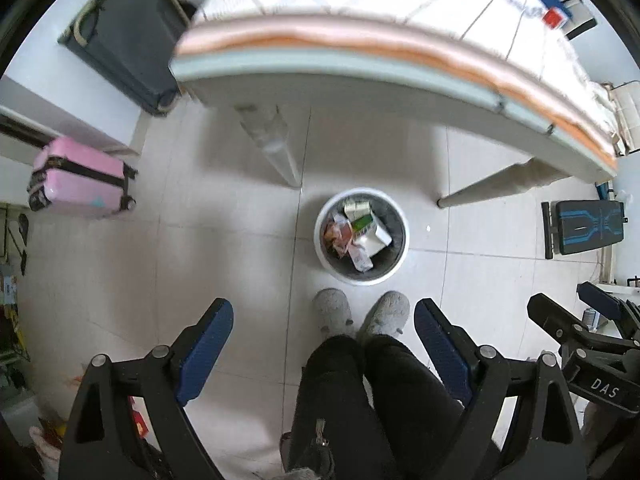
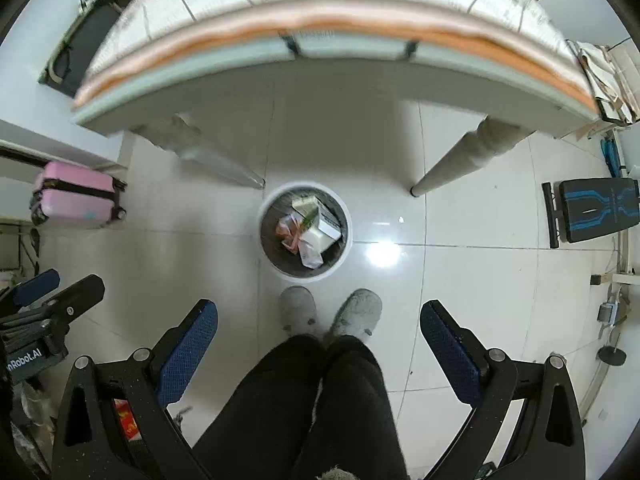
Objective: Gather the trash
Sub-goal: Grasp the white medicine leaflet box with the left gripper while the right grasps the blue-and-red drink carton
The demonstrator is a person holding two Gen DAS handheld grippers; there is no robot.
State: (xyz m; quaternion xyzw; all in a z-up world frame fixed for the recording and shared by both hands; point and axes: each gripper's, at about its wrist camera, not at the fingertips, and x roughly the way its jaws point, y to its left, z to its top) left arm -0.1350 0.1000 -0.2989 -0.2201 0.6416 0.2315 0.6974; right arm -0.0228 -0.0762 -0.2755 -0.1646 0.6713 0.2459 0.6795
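A round white waste bin (image 1: 326, 254) (image 2: 267, 255) stands on the tiled floor just in front of the table's edge. It holds trash: small cartons (image 1: 364, 226) (image 2: 320, 226) and crumpled wrappers (image 1: 338, 236) (image 2: 290, 230). Both grippers hang high above the floor, pointing down. My left gripper (image 1: 323, 324) is open and holds nothing between its blue pads (image 1: 206, 350). My right gripper (image 2: 319, 326) is also open and bare, blue pads (image 2: 188, 354) wide apart. Each gripper shows at the edge of the other's view.
A person's black-trousered legs (image 2: 320, 400) and grey slippers (image 1: 360, 314) stand right before the bin. A table (image 1: 360, 64) with a checked cloth looms ahead on two legs. A pink suitcase (image 1: 80, 178) sits left, a black-and-blue bench (image 2: 592, 210) right, clutter at lower left.
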